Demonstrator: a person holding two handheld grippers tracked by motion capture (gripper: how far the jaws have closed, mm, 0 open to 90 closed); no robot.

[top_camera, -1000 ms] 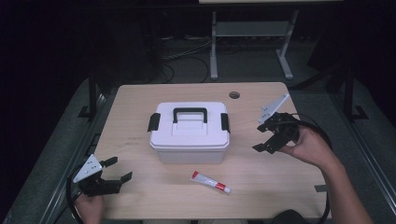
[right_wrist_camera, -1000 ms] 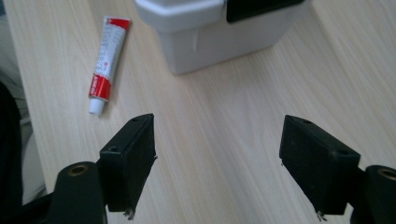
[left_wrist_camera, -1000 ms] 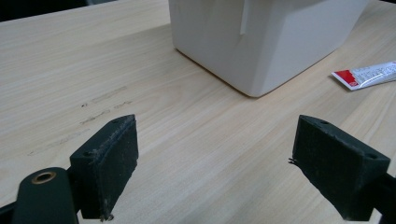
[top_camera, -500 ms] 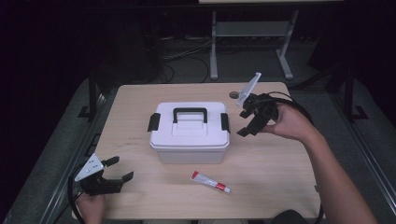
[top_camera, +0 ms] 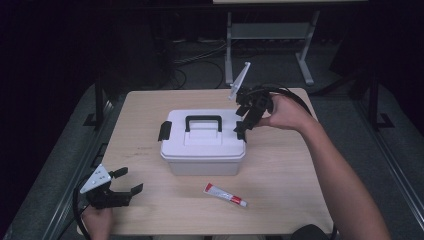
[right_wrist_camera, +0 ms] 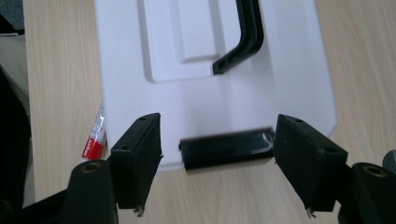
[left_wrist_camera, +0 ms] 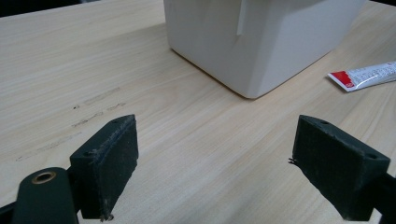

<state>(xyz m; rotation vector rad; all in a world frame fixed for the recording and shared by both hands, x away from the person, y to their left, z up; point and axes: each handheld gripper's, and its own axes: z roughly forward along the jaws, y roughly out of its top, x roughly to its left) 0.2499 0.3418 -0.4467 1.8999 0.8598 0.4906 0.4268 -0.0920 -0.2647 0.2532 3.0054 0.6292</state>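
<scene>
The left gripper (top_camera: 122,189) is resting low at the surface's (top_camera: 145,130) near-left corner, fingers (left_wrist_camera: 106,163) spread wide on nothing. The white box (top_camera: 202,142) is sitting mid-surface, a tube (top_camera: 226,195) lying just in front. The right gripper (top_camera: 246,120) is hovering at the box's right latch (right_wrist_camera: 226,148), its fingers (right_wrist_camera: 137,156) closing slightly yet apparently not touching it.

dim dark surroundings, table lit, slight blur

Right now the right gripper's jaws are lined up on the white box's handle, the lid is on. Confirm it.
Not the handle. In the right gripper view the right gripper has its open jaws either side of the black side latch of the white box. The lid is on.
</scene>
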